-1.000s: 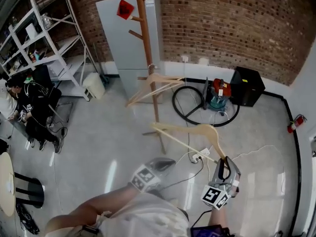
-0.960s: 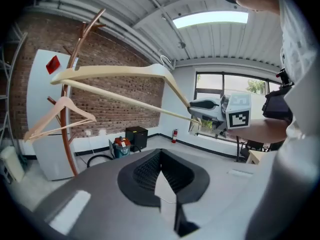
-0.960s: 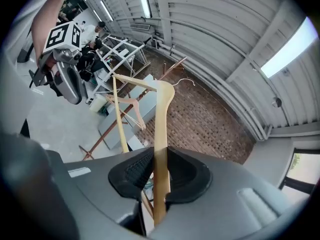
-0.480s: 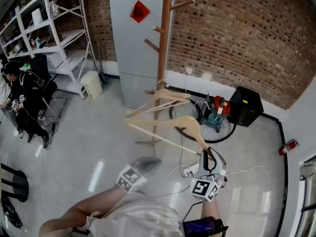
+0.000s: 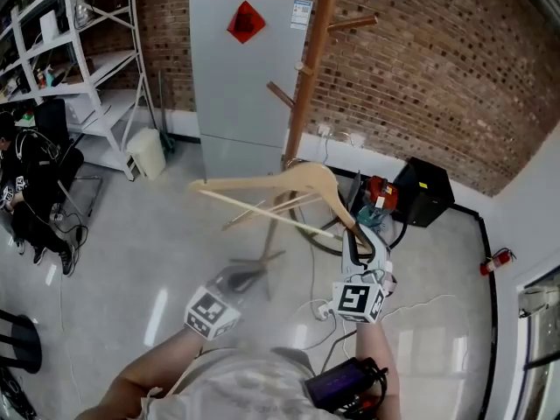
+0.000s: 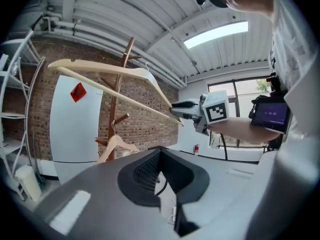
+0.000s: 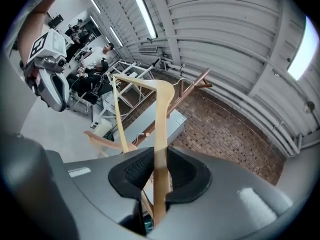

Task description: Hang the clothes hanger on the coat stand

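Observation:
A pale wooden clothes hanger (image 5: 262, 185) is lifted in front of the wooden coat stand (image 5: 308, 77). My right gripper (image 5: 357, 234) is shut on one end of it. In the right gripper view the hanger's arm (image 7: 161, 119) runs up from between the pads. Its metal hook points toward the stand's pegs (image 7: 187, 91). A second wooden hanger (image 5: 262, 210) hangs lower on the stand. My left gripper (image 5: 241, 278) is held low at the left, open, with nothing between its fingers (image 6: 160, 176). From the left gripper view the held hanger (image 6: 110, 71) crosses in front of the stand (image 6: 120, 89).
A grey cabinet with a red diamond sticker (image 5: 236, 77) stands against the brick wall behind the stand. White shelving (image 5: 79, 59) and a seated person (image 5: 31, 182) are at the left. A vacuum cleaner (image 5: 376, 195), black box (image 5: 424, 191) and floor cables lie to the right.
My right gripper has lifted the hanger up and brought it closer to the coat stand. The head view has tilted upward. The left gripper stays low and empty.

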